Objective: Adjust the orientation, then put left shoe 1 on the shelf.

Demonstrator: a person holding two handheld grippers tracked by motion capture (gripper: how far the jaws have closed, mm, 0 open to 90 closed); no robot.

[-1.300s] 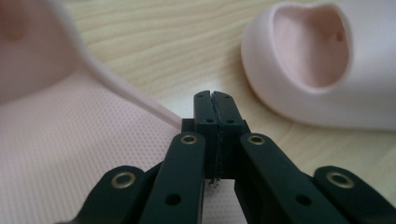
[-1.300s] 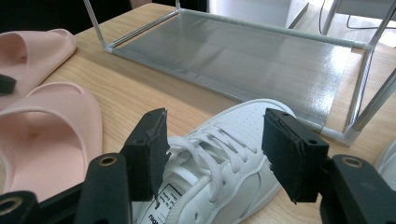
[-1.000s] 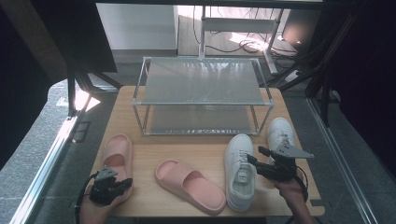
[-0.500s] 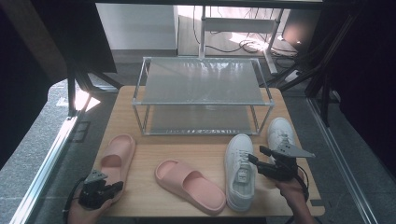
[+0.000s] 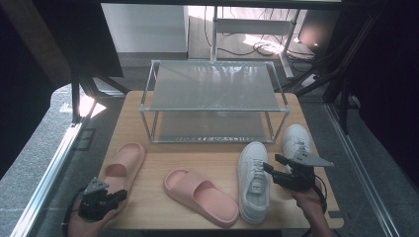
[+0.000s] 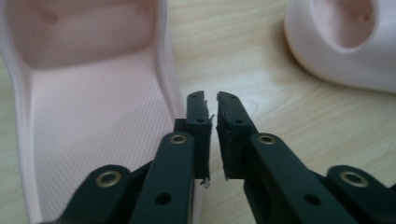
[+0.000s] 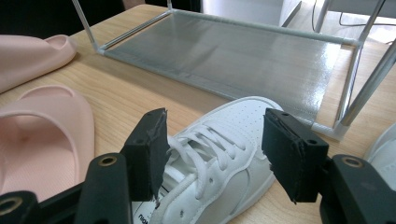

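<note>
My left gripper [image 6: 211,105] has just been opening, a slit apart, empty beside the pink slide [image 6: 88,121]; my right gripper [image 7: 212,140], wide apart, hovers over the white sneaker [image 7: 219,163]

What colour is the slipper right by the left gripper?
Pale pink slipper; the left gripper view shows it best.

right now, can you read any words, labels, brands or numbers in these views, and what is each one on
None can be read.
Small dark print on the tongue of the white sneaker at the bottom edge of the right gripper view: cut off and blurred.
A pale strip of marks along the front lower rail of the shoe rack in the high view: too small to tell.
The pink slides and the grippers carry no print.
</note>
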